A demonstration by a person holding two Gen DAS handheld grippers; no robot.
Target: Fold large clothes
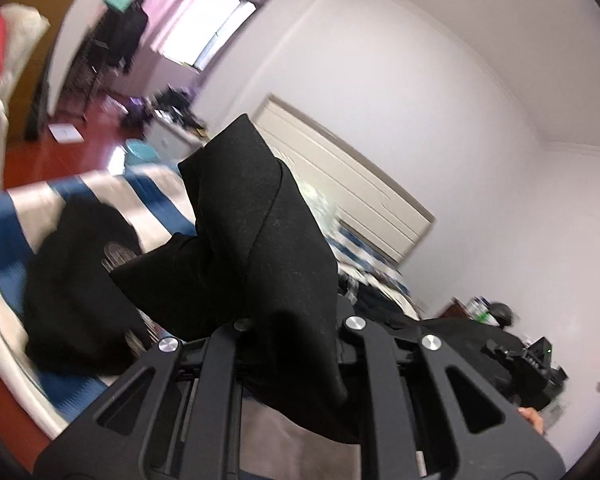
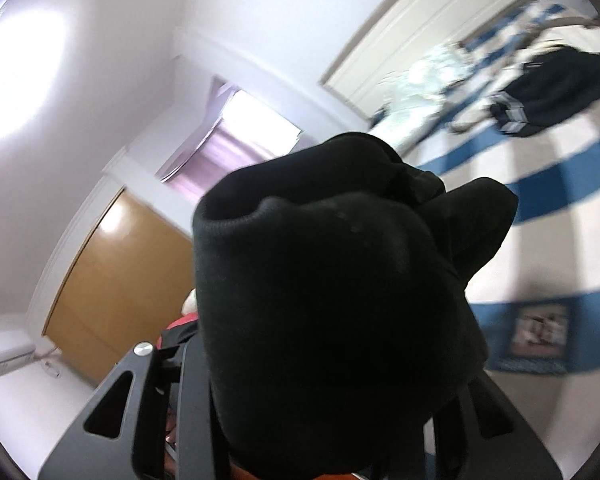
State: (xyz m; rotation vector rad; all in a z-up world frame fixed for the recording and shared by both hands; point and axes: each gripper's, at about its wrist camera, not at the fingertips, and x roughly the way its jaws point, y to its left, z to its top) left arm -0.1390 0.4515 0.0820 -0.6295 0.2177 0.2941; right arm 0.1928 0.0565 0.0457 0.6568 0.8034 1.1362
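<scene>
A black garment (image 1: pixel 252 216) is draped over my left gripper (image 1: pixel 290 320) and stands up in a peak in front of the lens. It hides the fingertips, and the jaws stand nearly together, shut on the cloth. More of the black cloth (image 1: pixel 76 280) hangs blurred over the blue-and-white striped bed (image 1: pixel 32 216). In the right wrist view a thick bunch of the same black garment (image 2: pixel 332 280) with a ribbed hem covers my right gripper (image 2: pixel 336 332), whose jaws clamp the bunch. Both grippers are lifted above the bed (image 2: pixel 540 184).
A dark navy garment (image 2: pixel 560 92) and pale clothes (image 2: pixel 416 92) lie near the cream headboard (image 1: pixel 360 184). More dark clothes (image 1: pixel 384 296) are heaped on the bed. Red-brown floor (image 1: pixel 80 148), a clothes rack (image 1: pixel 112 48), a wooden door (image 2: pixel 112 272) and a cluttered bedside table (image 1: pixel 496 312) surround the bed.
</scene>
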